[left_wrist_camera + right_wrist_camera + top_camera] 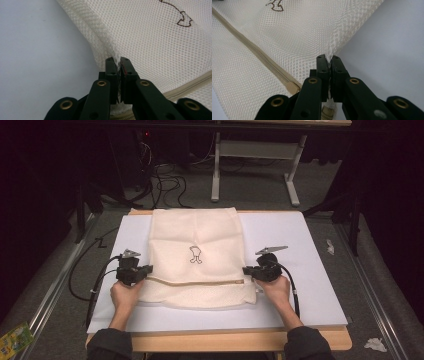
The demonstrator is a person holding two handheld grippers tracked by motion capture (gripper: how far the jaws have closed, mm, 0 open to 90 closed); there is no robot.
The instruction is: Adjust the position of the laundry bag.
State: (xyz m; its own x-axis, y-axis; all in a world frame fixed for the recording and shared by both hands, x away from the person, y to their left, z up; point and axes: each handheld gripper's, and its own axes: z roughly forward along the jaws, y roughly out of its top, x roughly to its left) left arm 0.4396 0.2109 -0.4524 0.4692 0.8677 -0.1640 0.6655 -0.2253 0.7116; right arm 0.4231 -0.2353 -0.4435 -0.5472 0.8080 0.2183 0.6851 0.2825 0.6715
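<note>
I hold the cream mesh laundry bag [196,257] by both side edges, one claw at each. My left claw [148,269] is clamped on the bag's left edge, just above the tan zipper [195,282]; in the left gripper view the two black jaws press together with a pinch of mesh [118,60] rising from between their tips, and the netting spreads away ahead and to the right of them, the zipper running off at the lower right. My right claw [246,270] is clamped the same way on the bag's right edge, beside the zipper's end; in the right gripper view the jaws are closed on a fold of mesh [329,58], the zipper [254,48] slants away to their left and its end tab [292,87] lies just beside the left jaw. Between my two claws the bag lies spread on the white sheet [310,270] that covers the desk [240,340], with a small dark outline figure [195,255] stitched on it ahead of the zipper. The far end of the bag reaches the desk's far edge, well ahead of both claws.
</note>
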